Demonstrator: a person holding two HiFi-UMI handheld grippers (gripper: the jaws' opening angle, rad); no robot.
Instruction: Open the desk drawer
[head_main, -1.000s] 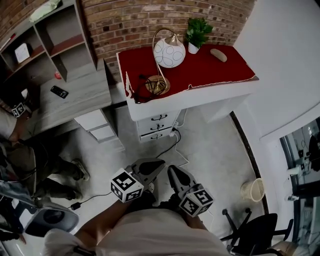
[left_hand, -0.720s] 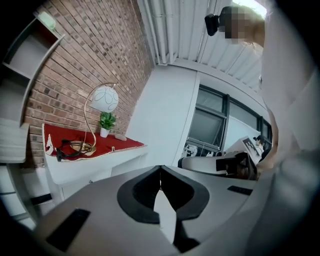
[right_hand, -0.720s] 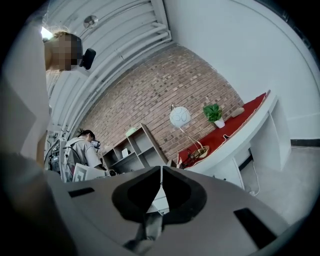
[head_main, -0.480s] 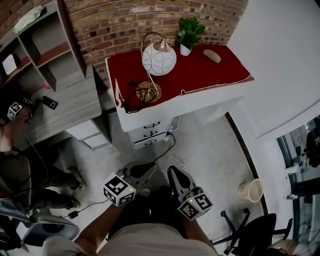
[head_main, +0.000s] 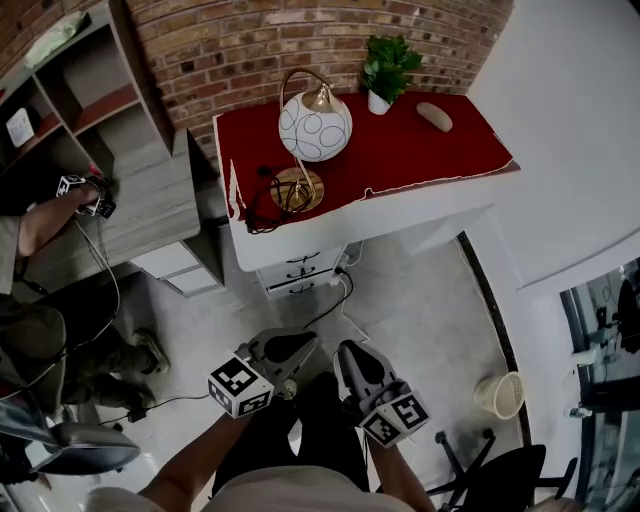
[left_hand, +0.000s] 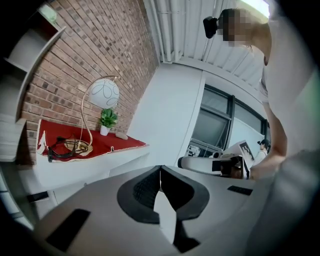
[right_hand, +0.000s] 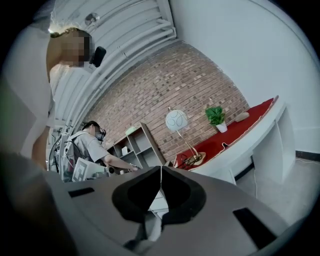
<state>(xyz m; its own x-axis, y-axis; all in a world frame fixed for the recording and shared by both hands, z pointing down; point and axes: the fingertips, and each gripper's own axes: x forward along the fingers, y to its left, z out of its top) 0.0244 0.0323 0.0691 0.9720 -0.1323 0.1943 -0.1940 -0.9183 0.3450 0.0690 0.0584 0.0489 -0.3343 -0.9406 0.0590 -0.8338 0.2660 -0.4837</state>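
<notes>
The left gripper (head_main: 292, 347) has its fingers (left_hand: 141, 192) clenched tip to tip on nothing. The right gripper (head_main: 352, 360) is pressed shut and empty too. Both are held side by side, low in front of the person, over the grey floor (head_main: 425, 300). The drawers (head_main: 300, 272) are well apart from them, fronts flush, under a white surface (head_main: 400, 208) draped in red cloth (head_main: 400, 140) that carries a globe lamp (head_main: 315, 126) and a potted plant (head_main: 388, 68).

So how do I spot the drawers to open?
Find the brick wall, then the white desk with the red cloth in front of it. Under that desk's left end is a white drawer stack; it has small dark handles, unlike the plain drawers beside it.
</notes>
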